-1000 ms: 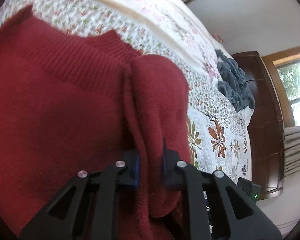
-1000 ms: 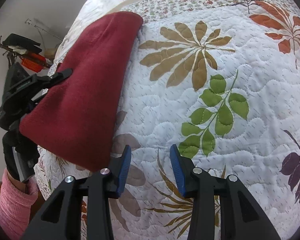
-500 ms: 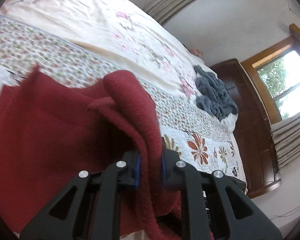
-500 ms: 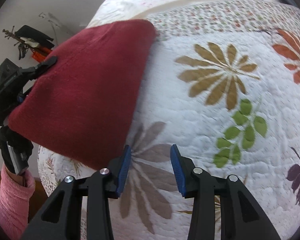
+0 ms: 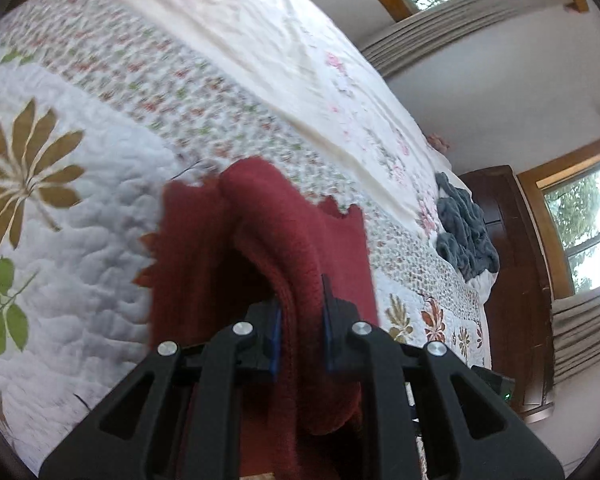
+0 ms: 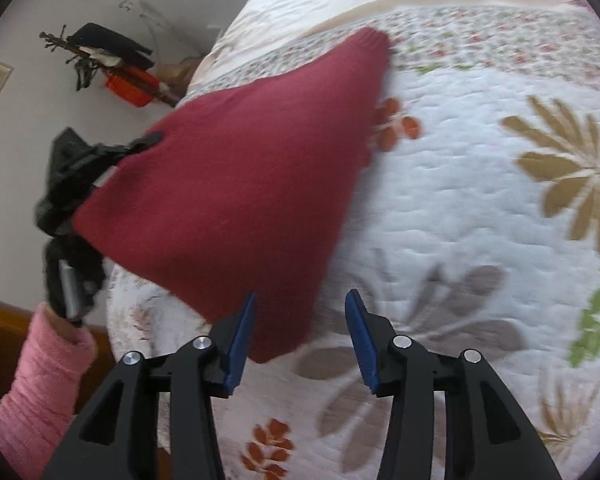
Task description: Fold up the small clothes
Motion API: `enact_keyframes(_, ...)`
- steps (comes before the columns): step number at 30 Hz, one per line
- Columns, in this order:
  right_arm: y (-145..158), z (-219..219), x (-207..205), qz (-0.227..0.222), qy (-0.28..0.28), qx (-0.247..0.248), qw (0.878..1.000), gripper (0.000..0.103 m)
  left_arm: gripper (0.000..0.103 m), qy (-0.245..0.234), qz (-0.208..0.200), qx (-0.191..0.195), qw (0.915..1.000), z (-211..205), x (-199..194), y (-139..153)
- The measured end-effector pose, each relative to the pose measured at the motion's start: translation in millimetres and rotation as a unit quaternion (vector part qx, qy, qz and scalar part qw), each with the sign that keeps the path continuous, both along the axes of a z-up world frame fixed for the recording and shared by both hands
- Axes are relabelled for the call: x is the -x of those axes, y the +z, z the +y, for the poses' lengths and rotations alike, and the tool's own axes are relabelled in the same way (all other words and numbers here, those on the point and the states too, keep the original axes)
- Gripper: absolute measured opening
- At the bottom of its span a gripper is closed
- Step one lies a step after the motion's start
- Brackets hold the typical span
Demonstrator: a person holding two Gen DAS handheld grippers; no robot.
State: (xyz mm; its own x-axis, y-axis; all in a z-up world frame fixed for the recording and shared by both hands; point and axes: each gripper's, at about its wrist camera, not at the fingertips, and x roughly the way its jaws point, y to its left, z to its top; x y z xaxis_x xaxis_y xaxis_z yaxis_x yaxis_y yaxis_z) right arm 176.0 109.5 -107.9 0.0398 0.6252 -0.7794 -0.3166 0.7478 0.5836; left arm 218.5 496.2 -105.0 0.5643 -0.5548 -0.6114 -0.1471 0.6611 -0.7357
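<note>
Red sweater (image 5: 260, 264) now higher, blurred, left claw (image 5: 300, 332)-pinched.

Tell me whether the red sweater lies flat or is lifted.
Lifted on one side: the left tool pinches a fold of the sweater, raising it off the quilt.

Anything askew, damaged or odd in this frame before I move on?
Nothing damaged. The red knit garment is pulled up off the quilt into a slanted sheet, bunched in the left gripper, not flat. The right gripper is open and holds nothing. A grey garment lies crumpled farther up the bed.
</note>
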Motion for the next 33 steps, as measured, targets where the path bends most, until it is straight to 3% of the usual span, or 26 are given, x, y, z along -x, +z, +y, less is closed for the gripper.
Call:
enact_keyframes(3, -7, 12, -4, 0.017, 0.004, -0.014, 1.0, 0.049, 0.014, -0.001, 0.016, 0.005, 0.9999, 8, 2, -23)
enact_keyframes(10, -29, 33, -6, 0.036, 0.007, 0.017, 0.999, 0.05, 0.015, 0.005, 0.028, 0.031, 0.9991, 17, 8, -59)
enact_keyframes(16, -30, 37, -10, 0.038, 0.008, 0.026, 0.999, 0.05, 0.019, -0.007, 0.019, -0.009, 0.9998, 14, 17, -36)
enact_keyframes(18, -27, 35, -8, 0.034, 0.008, 0.025, 0.999, 0.05, 0.02, -0.004, 0.004, -0.038, 0.9993, 17, 31, -17)
enact_keyframes(20, -22, 29, -5, 0.032, 0.01, 0.02, 0.999, 0.05, 0.02, -0.008, -0.009, -0.042, 0.999, 17, 45, -1)
enact_keyframes(22, -19, 26, -1, 0.036, 0.009, 0.011, 0.999, 0.05, 0.029, -0.018, -0.027, -0.03, 0.999, 14, 66, 18)
enact_keyframes(24, -20, 24, 0, 0.044, 0.006, 0.0, 0.999, 0.051, 0.035, -0.026, -0.026, -0.051, 0.998, 6, 80, 28)
enact_keyframes(26, -21, 21, 3, 0.047, 0.004, -0.003, 0.999, 0.052, 0.036, -0.034, -0.021, -0.074, 0.9964, -3, 93, 32)
enact_keyframes(28, -21, 23, 4, 0.046, 0.003, 0.0, 0.999, 0.052, 0.043, -0.045, -0.015, -0.063, 0.9969, -10, 99, 29)
enact_keyframes(30, -21, 23, 5, 0.047, 0.003, -0.002, 0.999, 0.052, 0.044, -0.049, 0.001, -0.074, 0.996, -17, 101, 22)
enact_keyframes(33, -21, 25, 9, 0.052, 0.0, -0.006, 0.999, 0.053, 0.035, -0.051, 0.017, -0.087, 0.9948, -21, 99, 7)
